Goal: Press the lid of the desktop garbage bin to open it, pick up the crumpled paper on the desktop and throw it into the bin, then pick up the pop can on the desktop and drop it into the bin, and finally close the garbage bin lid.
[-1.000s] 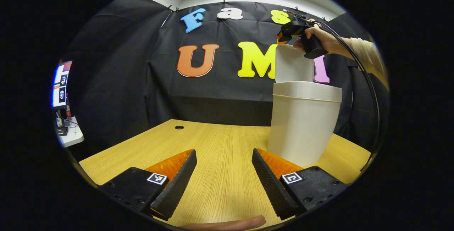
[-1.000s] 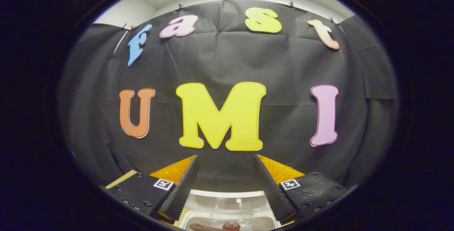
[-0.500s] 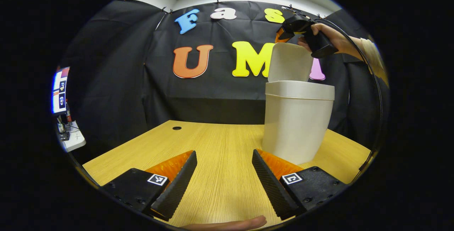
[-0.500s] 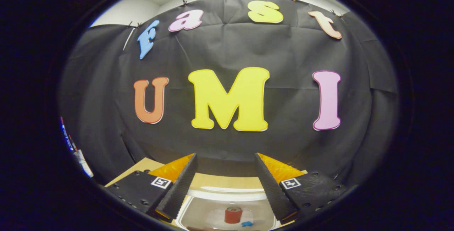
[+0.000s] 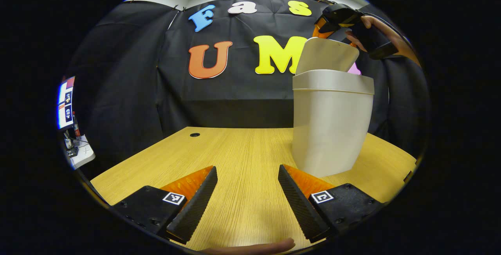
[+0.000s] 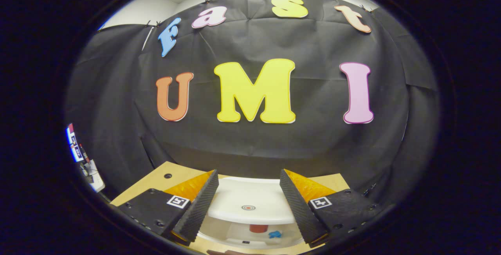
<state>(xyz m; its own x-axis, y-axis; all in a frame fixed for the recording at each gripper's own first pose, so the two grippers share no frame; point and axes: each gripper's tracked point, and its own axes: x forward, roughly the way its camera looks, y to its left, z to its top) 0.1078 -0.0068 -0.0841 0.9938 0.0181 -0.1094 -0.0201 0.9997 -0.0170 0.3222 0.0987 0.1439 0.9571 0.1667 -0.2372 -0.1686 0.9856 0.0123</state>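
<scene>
Two grippers are at work. Low over the near bench (image 5: 235, 157), the left gripper (image 5: 247, 200) has its jaws spread apart with nothing between them. Over the top of the bin, the right gripper (image 5: 332, 20) is held by a hand (image 5: 375, 26) just behind the raised lid (image 5: 327, 55); in its own view, the right gripper (image 6: 248, 204) is released too, both fingers wide apart and empty.

One garbage bin (image 5: 330, 125) stands on the right side of the bench, pale and upright. Its one lid is tilted partway over the opening, and seen from above it carries a small round mark (image 6: 248, 207). Through the gap under the lid, inside the bin, one red pop can (image 6: 258, 228) sits at the bottom, with a small blue scrap (image 6: 276, 234) just to its right. I cannot make out the crumpled paper for certain.

At the far left, one small hole (image 5: 194, 134) marks the bench, and beyond the edge glows one screen (image 5: 65, 100).
</scene>
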